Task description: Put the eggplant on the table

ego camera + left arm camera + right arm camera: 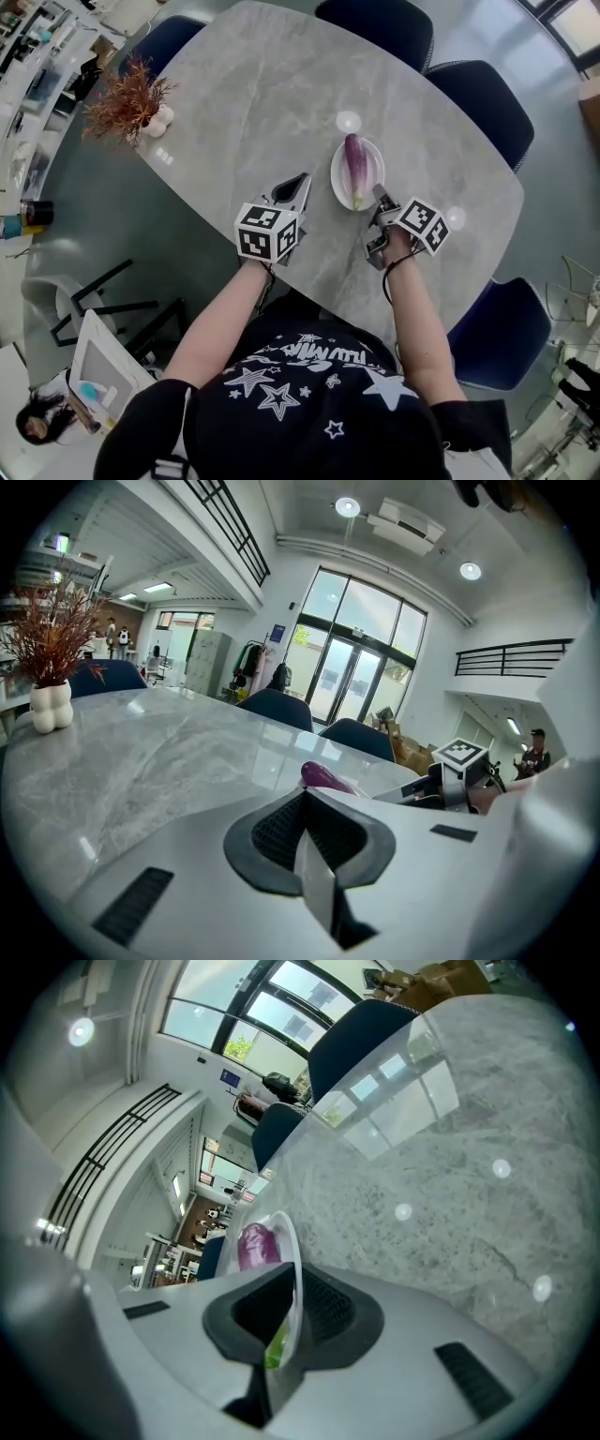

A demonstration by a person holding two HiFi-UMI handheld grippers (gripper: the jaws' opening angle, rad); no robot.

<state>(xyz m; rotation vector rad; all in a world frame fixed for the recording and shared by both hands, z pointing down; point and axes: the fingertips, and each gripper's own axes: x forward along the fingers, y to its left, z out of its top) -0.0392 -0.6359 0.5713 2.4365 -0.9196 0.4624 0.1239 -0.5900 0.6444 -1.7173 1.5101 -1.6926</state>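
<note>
My right gripper (380, 199) is on the near rim of the white plate (335, 178), and its own view shows the jaws pinching that rim (292, 1241) between the pads. The eggplant (356, 164) lies lengthwise in the plate, purple body pointing toward the far edge of the table (244, 112) and green stem end toward me. It is in the plate, not on the bare marble top. The plate sits right of the table's middle, closer to my near edge than to the far one.

My left gripper (300, 180) is just left of the plate, not touching it. Its jaws are pressed together with nothing between them, tip aimed out across the table. From the left gripper view I catch the eggplant's purple end (323, 776) just over the closed jaws.

Up at the far left corner stands a dried reddish plant (127, 98) in a small white vase (159, 120). Dark blue chairs (380, 23) line the far edge.
</note>
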